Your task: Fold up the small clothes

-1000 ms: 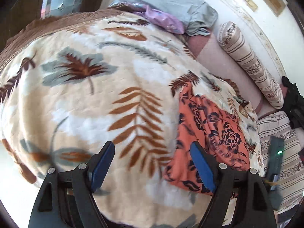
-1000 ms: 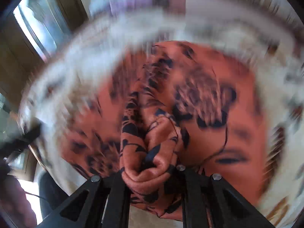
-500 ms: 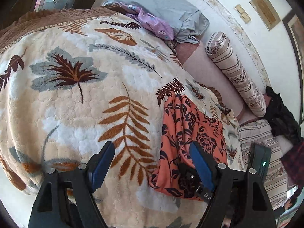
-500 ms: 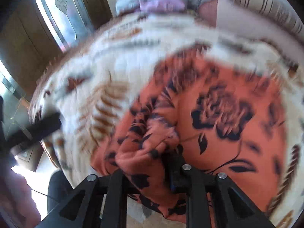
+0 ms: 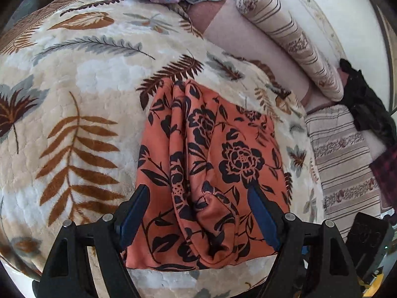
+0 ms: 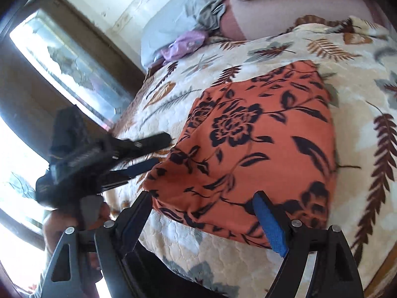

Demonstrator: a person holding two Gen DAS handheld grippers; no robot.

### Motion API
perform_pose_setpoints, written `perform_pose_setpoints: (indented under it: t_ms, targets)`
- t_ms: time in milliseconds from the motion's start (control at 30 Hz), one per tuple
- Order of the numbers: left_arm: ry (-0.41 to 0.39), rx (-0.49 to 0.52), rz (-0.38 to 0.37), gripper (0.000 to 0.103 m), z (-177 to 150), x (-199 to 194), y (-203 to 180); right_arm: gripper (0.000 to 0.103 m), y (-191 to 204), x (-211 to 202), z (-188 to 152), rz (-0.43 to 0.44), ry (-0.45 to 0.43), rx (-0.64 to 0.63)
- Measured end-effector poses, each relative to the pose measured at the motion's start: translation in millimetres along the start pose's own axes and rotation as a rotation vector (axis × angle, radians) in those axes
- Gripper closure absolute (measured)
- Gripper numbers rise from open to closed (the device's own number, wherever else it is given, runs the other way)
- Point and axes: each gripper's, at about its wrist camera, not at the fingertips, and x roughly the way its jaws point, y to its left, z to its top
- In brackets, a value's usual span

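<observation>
Now the orange flowered cloth (image 5: pixel 213 164) lies folded on the leaf-print blanket (image 5: pixel 82 94), centre frame. Left gripper (image 5: pixel 198 213) stands wide above its near edge; right gripper (image 6: pixel 206 221), jaws just opened, seems clear of it, holding nothing

Blanket (image 5: pixel 82 79) bare left of orange cloth (image 5: pixel 223 149); bolster (image 5: pixel 290 37) flanks right.
</observation>
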Motion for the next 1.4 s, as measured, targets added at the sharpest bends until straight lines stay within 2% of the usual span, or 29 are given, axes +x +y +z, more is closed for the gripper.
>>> perform_pose_setpoints:
  t_ms: [100,167,200,267,333,433,500,533,567,633,733,833,900,1000,1067,1100,1133,1167,1200,1300,1333,1367,1400]
  targets:
    - [0.054,0.025,0.065,0.022,5.2,16.5,-8.5,0.017,-13.7,-12.7,0.1,0.027,-0.018,0.030]
    - [0.089,0.061,0.092,0.046,9.1,25.2,-14.8,0.018,-18.1,-17.7,0.3,0.044,-0.030,0.040]
    - [0.128,0.075,0.125,0.074,10.4,32.1,-16.8,0.018,-21.0,-19.5,0.8,0.050,-0.032,0.045]
    - [0.150,0.110,0.154,0.077,11.3,37.2,-18.8,0.018,-25.1,-19.8,2.1,0.062,-0.033,0.059]
    - [0.125,0.144,0.154,0.082,12.9,28.1,-24.3,0.018,-28.5,-22.0,2.0,0.068,-0.037,0.068]
    - [-0.020,0.203,0.127,0.083,14.3,-16.7,-42.2,0.017,-32.5,-25.1,3.6,0.063,-0.045,0.078]
    - [-0.089,0.214,0.131,0.083,9.9,-36.3,-42.6,0.017,-36.3,-27.2,5.4,0.045,-0.049,0.084]
    - [-0.078,0.208,0.146,0.083,7.8,-30.7,-34.7,0.017,-37.8,-27.7,5.9,0.038,-0.048,0.088]
    - [-0.033,0.194,0.156,0.083,6.6,-17.0,-23.8,0.017,-40.2,-27.9,6.3,0.032,-0.048,0.096]
    - [0.091,0.095,0.150,0.081,1.1,21.4,12.0,0.017,-43.6,-25.9,6.7,0.020,-0.042,0.113]
    - [0.069,0.008,0.029,0.081,-3.7,21.7,34.0,0.017,-42.8,-25.5,6.4,0.000,-0.035,0.119]
    - [0.077,0.004,-0.004,0.078,-2.5,23.2,39.6,0.017,-38.5,-24.0,7.0,-0.020,-0.027,0.124]
    - [0.080,-0.036,-0.051,0.077,-1.9,24.7,51.1,0.017,-31.1,-22.1,9.5,-0.010,-0.022,0.112]
    - [0.077,-0.039,-0.081,0.076,-4.5,25.3,59.4,0.017,-20.5,-18.9,11.3,0.046,-0.029,0.086]
    - [0.076,-0.032,-0.065,0.075,-5.4,24.6,54.8,0.016,-27.5,-3.7,8.4,0.090,0.007,0.098]
    - [0.073,-0.028,-0.040,0.072,-5.4,19.5,52.8,0.016,-37.3,8.4,6.0,0.076,0.046,0.128]
    - [0.065,-0.028,-0.018,0.072,-6.3,10.5,48.1,0.016,-49.6,18.6,3.0,0.057,0.084,0.184]
    - [0.045,-0.027,0.003,0.073,-6.7,-1.0,40.5,0.016,-59.4,19.7,0.7,0.092,0.078,0.239]
    - [0.007,-0.009,0.004,0.072,-9.7,-17.4,31.8,0.016,-63.0,15.4,0.9,0.119,0.059,0.262]
    - [-0.126,0.084,-0.035,0.062,-28.3,-56.3,10.7,0.016,-73.0,12.5,1.4,0.169,0.066,0.301]
    - [-0.113,0.110,0.001,0.062,-33.4,-50.8,6.7,0.016,-75.8,13.3,0.4,0.178,0.065,0.310]
    - [-0.059,0.141,0.080,0.062,-39.4,-35.2,8.0,0.016,-78.8,13.9,-0.9,0.191,0.061,0.323]
    - [0.027,0.128,0.176,0.064,-46.7,-11.3,20.1,0.016,-80.1,13.2,-1.8,0.198,0.058,0.326]
